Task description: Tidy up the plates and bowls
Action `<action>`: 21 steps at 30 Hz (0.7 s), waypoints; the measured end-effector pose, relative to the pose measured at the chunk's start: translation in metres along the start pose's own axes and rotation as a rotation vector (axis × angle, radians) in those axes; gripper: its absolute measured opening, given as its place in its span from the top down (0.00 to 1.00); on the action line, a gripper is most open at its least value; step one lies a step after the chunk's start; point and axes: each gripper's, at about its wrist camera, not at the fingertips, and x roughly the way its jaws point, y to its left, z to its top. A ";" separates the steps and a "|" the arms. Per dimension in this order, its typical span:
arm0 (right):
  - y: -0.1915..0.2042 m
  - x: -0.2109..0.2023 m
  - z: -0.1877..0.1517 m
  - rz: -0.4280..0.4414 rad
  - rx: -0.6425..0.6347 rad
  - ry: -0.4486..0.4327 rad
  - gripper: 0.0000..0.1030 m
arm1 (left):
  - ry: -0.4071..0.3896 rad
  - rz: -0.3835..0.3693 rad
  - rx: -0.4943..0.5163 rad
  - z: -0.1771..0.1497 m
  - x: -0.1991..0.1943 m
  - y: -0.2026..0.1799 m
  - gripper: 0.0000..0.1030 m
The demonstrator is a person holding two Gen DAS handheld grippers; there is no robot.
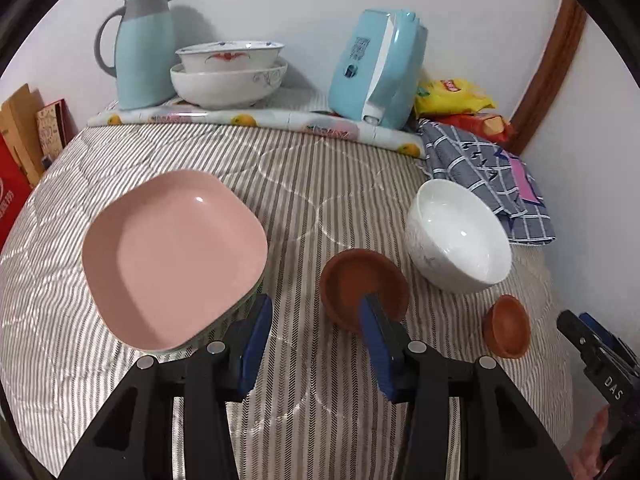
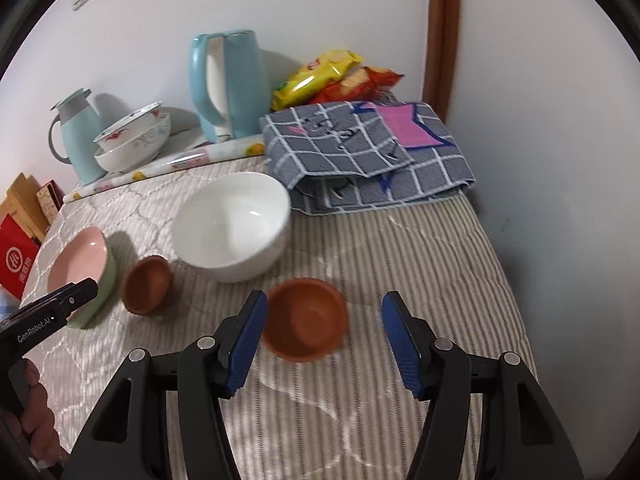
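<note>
The pink square plate (image 1: 174,258) sits on a green dish (image 2: 105,280) at the left of the striped quilt (image 1: 320,184). My left gripper (image 1: 318,334) is spread with nothing held; its left finger is just beside that plate's near rim, and a careless swing could knock the pair askew, since the soft quilt gives poor footing.

The white bowl (image 1: 460,236) stands right of centre, close to both brown bowls. I judge it tips easily on this padding if either gripper clips it.

The larger brown bowl (image 1: 362,286) lies under my left gripper's right finger, which crosses its rim; closing now would pinch one wall and flip it.

The smaller brown bowl (image 2: 306,322) lies between the parted fingers of my right gripper (image 2: 324,338), untouched. It looks blurred, so a hasty close may catch it off centre.
</note>
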 end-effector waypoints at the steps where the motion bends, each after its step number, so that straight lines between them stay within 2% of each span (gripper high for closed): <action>1: -0.004 0.002 -0.001 -0.002 0.004 0.006 0.42 | 0.005 0.004 -0.008 0.000 0.002 0.000 0.58; 9: -0.022 0.026 -0.008 0.029 0.032 0.030 0.43 | 0.031 0.007 -0.057 0.001 0.024 0.001 0.58; 21: -0.023 0.059 -0.012 0.069 0.015 0.079 0.51 | 0.049 0.045 -0.014 0.007 0.050 -0.015 0.58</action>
